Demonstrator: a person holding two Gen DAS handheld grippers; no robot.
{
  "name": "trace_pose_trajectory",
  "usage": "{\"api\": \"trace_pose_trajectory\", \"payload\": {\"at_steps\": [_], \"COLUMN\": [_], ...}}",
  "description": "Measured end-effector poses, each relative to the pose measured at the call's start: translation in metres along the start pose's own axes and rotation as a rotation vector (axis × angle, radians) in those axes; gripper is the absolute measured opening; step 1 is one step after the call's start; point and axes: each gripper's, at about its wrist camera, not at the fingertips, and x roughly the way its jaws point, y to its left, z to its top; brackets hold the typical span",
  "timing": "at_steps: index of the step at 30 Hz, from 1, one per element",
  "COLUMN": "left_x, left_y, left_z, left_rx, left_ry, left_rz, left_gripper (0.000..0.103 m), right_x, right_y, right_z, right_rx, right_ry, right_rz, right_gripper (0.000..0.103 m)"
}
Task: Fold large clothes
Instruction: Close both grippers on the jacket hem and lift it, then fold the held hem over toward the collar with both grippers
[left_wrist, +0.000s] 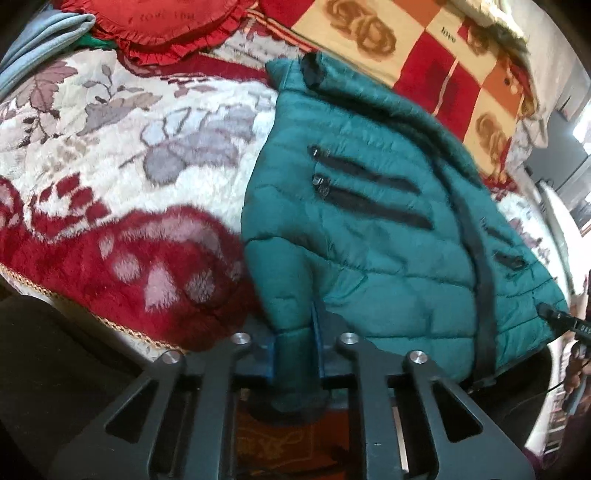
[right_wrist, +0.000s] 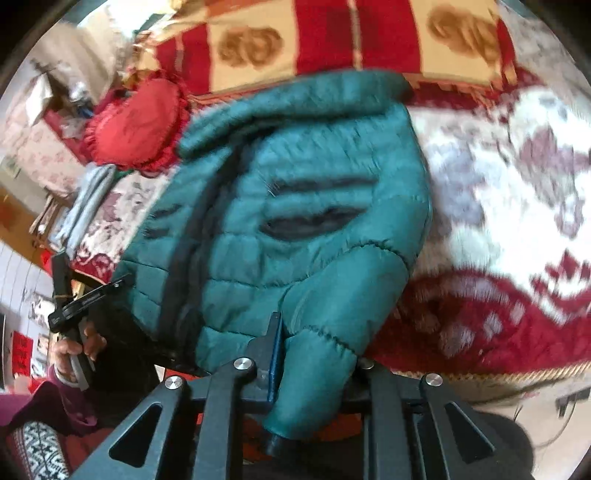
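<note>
Broadly, a floral red-and-white blanket (left_wrist: 122, 155) covered the bed; on it lay the green puffer jacket (left_wrist: 362, 221) — front up, near edge lifted; the left gripper (left_wrist: 295, 354) was clenched on one cuff, the right gripper (right_wrist: 314, 354) on the other; a red heart cushion (right_wrist: 136, 125) sat beyond.

The teal quilted puffer jacket (left_wrist: 354, 229) lies on the red-and-cream floral plush blanket (left_wrist: 122, 177) at the bed's near edge, one sleeve end clamped in the left gripper (left_wrist: 295, 354) and the other in the right gripper (right_wrist: 314, 354) — both at the jacket's near side. Behind the jacket lies the red-and-cream checked rose-print blanket (left_wrist: 436, 62); left of that blanket, the red frilled heart-shaped cushion (left_wrist: 162, 26) rests on the bed, with folded grey-blue cloth (left_wrist: 40, 44) further left.
</note>
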Motion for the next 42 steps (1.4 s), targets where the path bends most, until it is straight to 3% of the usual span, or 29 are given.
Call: {"api": "trace_pose_trajectory", "payload": {"at_steps": [7, 16, 27, 35, 42], "left_x": [-0.046, -0.072, -0.028, 0.015, 0.047], "left_y": [-0.004, -0.013, -0.036, -0.038, -0.037], "left_z": [0.041, 0.123, 0.223, 0.264, 0.287], "left_rx": [0.003, -0.041, -0.081, -0.08, -0.075], "left_ry": [-0.098, -0.227, -0.268, -0.269, -0.257], "left_rz": [-0.075, -0.125, -0.028, 0.065, 0.102], "left_gripper": [0.012, 0.012, 0.012, 0.012, 0.012], "right_x": [-0.034, -0.054, -0.027, 0.009, 0.044], "right_y": [0.0, -0.007, -0.026, -0.049, -0.063], "right_z": [0.036, 0.107, 0.207, 0.259, 0.291], "right_rx": [0.025, 0.076, 0.135, 0.183, 0.202], "right_ry": [-0.133, -0.292, -0.353, -0.351, -0.32], "right_rz": [0.087, 0.072, -0.024, -0.089, -0.137], "right_gripper": [0.018, 0.018, 0.018, 0.018, 0.018]}}
